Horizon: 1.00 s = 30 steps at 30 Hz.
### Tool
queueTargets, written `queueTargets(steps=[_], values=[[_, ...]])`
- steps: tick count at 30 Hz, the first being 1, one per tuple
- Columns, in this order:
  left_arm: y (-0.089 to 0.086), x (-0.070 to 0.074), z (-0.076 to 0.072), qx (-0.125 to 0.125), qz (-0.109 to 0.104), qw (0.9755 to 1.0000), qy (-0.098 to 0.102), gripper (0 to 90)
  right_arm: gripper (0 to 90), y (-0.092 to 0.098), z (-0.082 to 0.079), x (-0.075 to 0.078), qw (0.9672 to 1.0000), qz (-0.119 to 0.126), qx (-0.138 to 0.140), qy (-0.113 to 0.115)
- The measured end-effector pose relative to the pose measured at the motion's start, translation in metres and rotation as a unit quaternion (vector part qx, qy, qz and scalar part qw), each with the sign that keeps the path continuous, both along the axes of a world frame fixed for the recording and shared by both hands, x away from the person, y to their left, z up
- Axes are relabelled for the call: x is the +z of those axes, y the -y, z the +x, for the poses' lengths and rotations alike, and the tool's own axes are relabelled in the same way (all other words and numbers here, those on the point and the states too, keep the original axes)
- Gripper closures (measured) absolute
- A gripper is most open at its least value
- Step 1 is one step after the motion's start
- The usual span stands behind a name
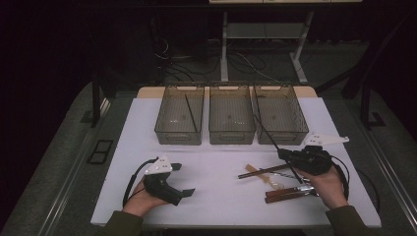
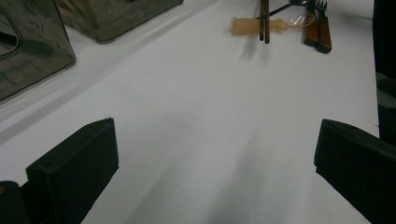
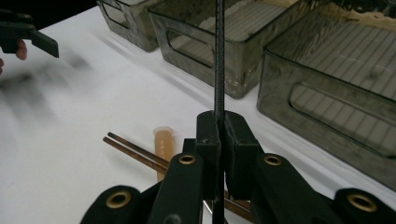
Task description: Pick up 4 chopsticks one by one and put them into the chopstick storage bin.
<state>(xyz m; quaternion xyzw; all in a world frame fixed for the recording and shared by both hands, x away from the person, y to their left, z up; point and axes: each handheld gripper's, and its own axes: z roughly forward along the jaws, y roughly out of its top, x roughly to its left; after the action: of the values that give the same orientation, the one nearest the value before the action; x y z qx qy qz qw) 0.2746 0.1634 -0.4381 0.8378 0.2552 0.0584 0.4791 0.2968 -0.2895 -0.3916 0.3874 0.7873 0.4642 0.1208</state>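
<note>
From the high view, my right gripper [image 1: 295, 160] has its jaws clamped on a thin black chopstick [image 1: 268, 135], which slants up and away from me toward the right-hand bin, its far end over that bin's near left corner. Three smoky clear plastic bins [image 1: 231, 135] stand in a row at the far side of the white table [image 1: 216, 191]. The left bin [image 1: 169, 132] already has one thin dark stick [image 1: 192, 114] lying in it, so I judge the sorting begun but far from finished. Just beside my right hand [image 1: 328, 186] the pile waits: a pair of brown wooden chopsticks [image 1: 260, 171], a pale amber-handled clear plastic utensil [image 1: 268, 181] and brown wooden-handled cutlery [image 1: 287, 194]. My left gripper [image 1: 183, 182] rests near the table's front edge, well apart from all of it.

Over to the left gripper view: my black jaws stand wide with only bare table between them, nothing held. Far ahead lie the amber handle [image 2: 243, 26], the brown chopsticks [image 2: 264, 21] crossing it, and the wooden-handled cutlery [image 2: 318, 32].

Now the right gripper view: jaws narrow, pinching the black chopstick [image 3: 219, 60], which rises straight up from them toward the bins [image 3: 336, 88]. Below lie the brown chopsticks [image 3: 135, 151] and the amber handle [image 3: 163, 144]. Left to do, as I read it: drop this stick in a bin, then clear the remaining pieces.
</note>
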Motion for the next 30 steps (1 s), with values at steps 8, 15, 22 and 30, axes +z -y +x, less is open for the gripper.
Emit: queueTargets(steps=[8,15,22,30], values=[[-0.001,0.001,0.000,-0.001,0.000,1.0000,0.001,0.0,85.1,-0.009,0.007,0.005,0.9999,0.011,0.001,0.009],[0.000,0.000,0.000,-0.001,0.002,1.0000,0.000,0.0,85.1,-0.019,0.016,0.010,0.9996,0.023,0.000,0.017],[0.000,0.000,0.000,-0.002,0.002,1.0000,0.000,0.0,85.1,-0.031,0.026,0.011,0.9992,0.036,0.007,0.016],[0.000,0.000,0.000,0.001,0.002,1.0000,0.002,0.0,85.1,-0.046,0.038,0.016,0.9981,0.057,0.001,0.022]])
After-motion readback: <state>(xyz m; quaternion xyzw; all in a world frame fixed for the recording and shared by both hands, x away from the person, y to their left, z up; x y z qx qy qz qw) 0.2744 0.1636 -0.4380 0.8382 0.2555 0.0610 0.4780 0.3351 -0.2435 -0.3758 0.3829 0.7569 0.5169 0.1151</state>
